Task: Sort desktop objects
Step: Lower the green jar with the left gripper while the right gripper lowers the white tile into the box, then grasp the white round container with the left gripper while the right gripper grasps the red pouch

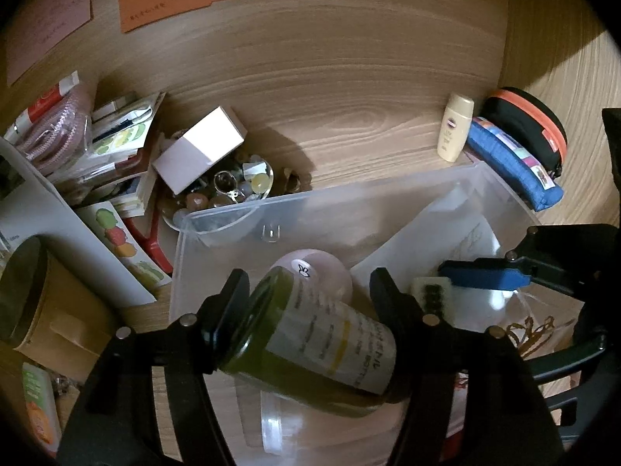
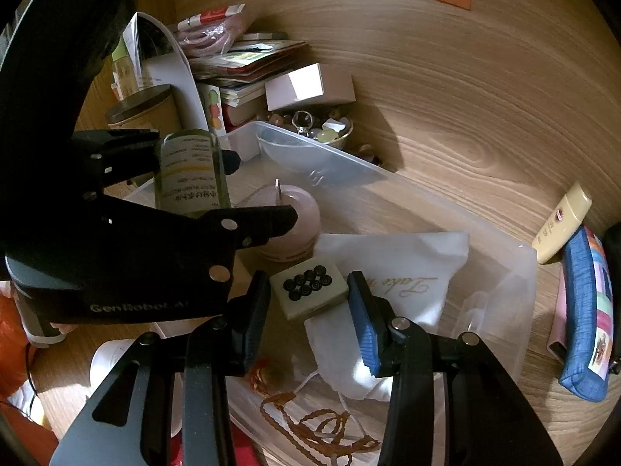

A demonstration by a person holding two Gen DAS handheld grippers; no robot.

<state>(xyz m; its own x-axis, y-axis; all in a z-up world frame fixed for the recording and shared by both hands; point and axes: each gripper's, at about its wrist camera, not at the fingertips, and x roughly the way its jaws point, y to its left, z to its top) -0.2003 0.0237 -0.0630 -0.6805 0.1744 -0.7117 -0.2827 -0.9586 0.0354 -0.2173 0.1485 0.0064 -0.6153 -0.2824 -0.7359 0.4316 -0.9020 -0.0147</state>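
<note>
A: What can go wrong now?

B: The left claw (image 1: 306, 303) grips one green bottle (image 1: 310, 338) above the clear bin (image 1: 388, 190). The bottle lies tilted across the jaws, and I think the hold is near one end only. If the grip is weak, the bottle can turn or slip down onto the pink round thing (image 1: 314, 272) just under it.

A: And the right claw (image 2: 308, 295)?

B: It is open. Its jaws stand on both sides of one tile (image 2: 308, 285) with black dots, and I see a small gap on each side. The tile rests on a white pouch (image 2: 392, 268) in the bin. The pouch is soft, so if the claw closes, the tile can tip, or a finger can catch the cloth and lift it too.

A: Are the two claws close?

B: Yes, the left one hangs just to the left of the right one, over the same bin. A quick move can make them touch.

A: Please count the things.

B: In the bin: one tile, one pouch, one pink round thing, one brown cord (image 2: 318, 423). To the right of the right claw, on the tabletop (image 2: 465, 97): one cream tube (image 2: 562, 225) and one blue case (image 2: 590, 314). Ahead of the claws: one white box (image 2: 310, 85) and one bowl (image 2: 330, 132) of beads; those beads I cannot count. There is also a pile of papers, too mixed to count.
</note>
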